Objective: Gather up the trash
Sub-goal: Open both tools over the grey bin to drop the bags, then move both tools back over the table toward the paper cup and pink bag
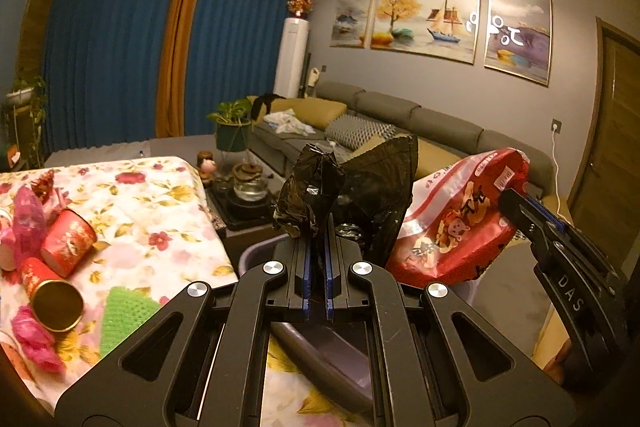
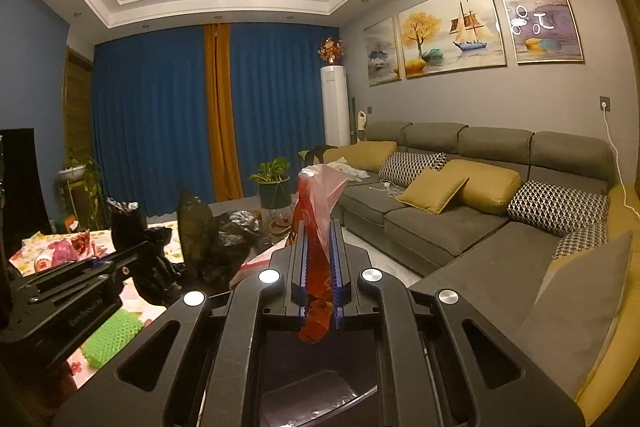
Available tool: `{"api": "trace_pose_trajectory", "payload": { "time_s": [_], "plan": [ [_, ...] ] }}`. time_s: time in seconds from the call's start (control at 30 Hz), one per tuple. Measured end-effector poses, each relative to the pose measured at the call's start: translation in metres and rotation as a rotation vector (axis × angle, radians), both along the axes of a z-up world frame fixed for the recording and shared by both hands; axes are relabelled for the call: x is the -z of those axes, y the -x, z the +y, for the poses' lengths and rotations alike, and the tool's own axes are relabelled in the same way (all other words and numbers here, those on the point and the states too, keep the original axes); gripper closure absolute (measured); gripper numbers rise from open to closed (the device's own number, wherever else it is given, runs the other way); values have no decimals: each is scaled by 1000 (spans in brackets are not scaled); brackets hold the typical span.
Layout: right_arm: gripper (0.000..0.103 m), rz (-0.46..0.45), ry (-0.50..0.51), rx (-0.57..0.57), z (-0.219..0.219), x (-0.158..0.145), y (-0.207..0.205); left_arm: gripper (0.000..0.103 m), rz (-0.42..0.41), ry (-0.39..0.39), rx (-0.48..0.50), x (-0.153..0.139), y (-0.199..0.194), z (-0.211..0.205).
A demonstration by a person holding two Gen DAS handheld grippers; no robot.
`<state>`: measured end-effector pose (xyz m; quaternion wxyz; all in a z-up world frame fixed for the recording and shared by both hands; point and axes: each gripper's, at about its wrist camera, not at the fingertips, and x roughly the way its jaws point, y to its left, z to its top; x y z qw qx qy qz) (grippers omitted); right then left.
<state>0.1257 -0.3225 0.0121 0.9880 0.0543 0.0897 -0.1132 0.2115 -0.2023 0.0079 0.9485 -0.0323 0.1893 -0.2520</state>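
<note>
The left hand-held gripper (image 1: 317,259) has its blue-padded jaws pinched tight on the crinkled rim of a glossy black plastic bin bag (image 1: 360,187), which stands up open at 12 o'clock over a grey plastic bin (image 1: 256,255). The right hand-held gripper (image 2: 320,267) is clamped on a shiny red printed snack packet (image 2: 316,227) of thin crinkly film; in the left wrist view this packet (image 1: 456,223) hangs at 2 o'clock, just beside the bag's mouth.

At 9 o'clock a tabletop under a floral cloth (image 1: 160,211) carries two red paper cups (image 1: 68,243), both tipped over, pink crumpled wrappers (image 1: 28,219) and a green knobbly mat (image 1: 128,311).

Behind are blue pleated curtains (image 1: 120,59), a grey fabric sofa (image 2: 460,219) with mustard cushions, and three framed paintings (image 1: 424,23) on the grey wall.
</note>
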Motion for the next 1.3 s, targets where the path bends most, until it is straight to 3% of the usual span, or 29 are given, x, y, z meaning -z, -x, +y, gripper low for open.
{"api": "trace_pose_trajectory", "payload": {
  "time_s": [0.2,0.3,0.37,0.47,0.53,0.7,0.83,0.97,1.3],
  "plan": [
    [90,13,-7,-5,-8,2,-7,98,20,-4,28,8,-9,-11],
    [82,18,-9,-6,-12,1,-11,97,31,-13,31,12,-12,-14],
    [70,21,-2,-2,-14,3,-14,93,49,-21,35,15,-16,-16],
    [60,27,-5,4,-18,4,-16,69,69,-24,35,20,-20,-16],
    [59,31,-14,11,-22,6,-16,51,72,-17,24,23,-21,-13],
    [50,37,-32,19,-25,7,-13,33,69,-2,-13,22,-18,0],
    [36,26,-27,22,-23,5,-6,22,48,-9,-60,19,-7,13],
    [25,25,-26,16,-15,5,-1,16,30,-34,-124,17,5,27],
    [23,28,-17,-59,18,4,7,14,15,-62,-295,14,37,89]
  ]
}}
